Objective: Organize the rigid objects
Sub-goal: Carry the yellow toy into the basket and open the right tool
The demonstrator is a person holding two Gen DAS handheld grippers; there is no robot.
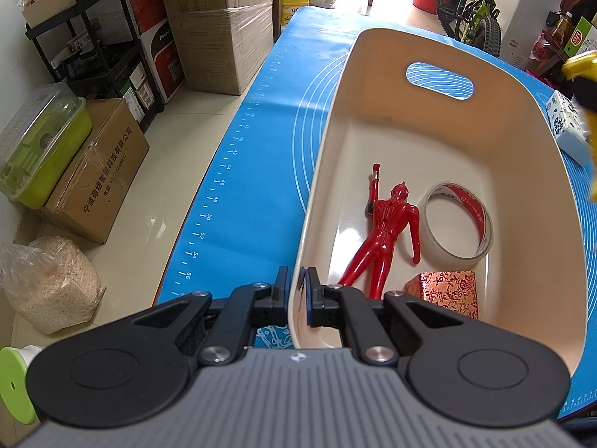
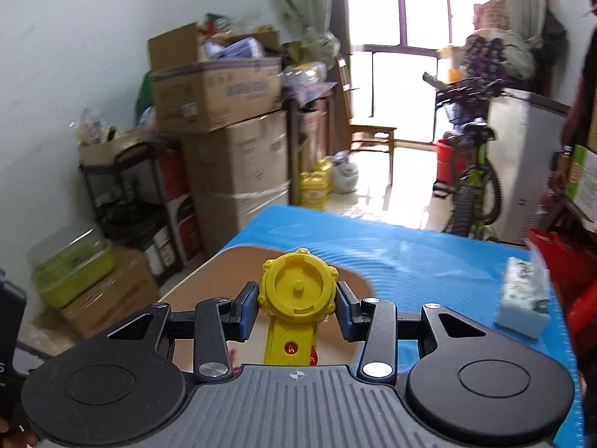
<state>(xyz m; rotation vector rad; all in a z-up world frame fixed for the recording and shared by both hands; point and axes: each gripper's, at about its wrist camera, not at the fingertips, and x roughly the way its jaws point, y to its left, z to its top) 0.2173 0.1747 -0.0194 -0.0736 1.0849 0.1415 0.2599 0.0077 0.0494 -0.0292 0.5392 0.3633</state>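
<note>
A cream plastic bin stands on the blue mat. Inside lie a red toy figure, a roll of clear tape and a red patterned box. My left gripper is shut on the bin's near left rim, one finger inside and one outside. My right gripper is shut on a yellow toy launcher and holds it above the bin. The yellow toy also shows at the right edge of the left wrist view.
A tissue pack lies on the mat to the right of the bin; it also shows in the left wrist view. Cardboard boxes, a black shelf and a green container stand left of the table. A bicycle stands beyond.
</note>
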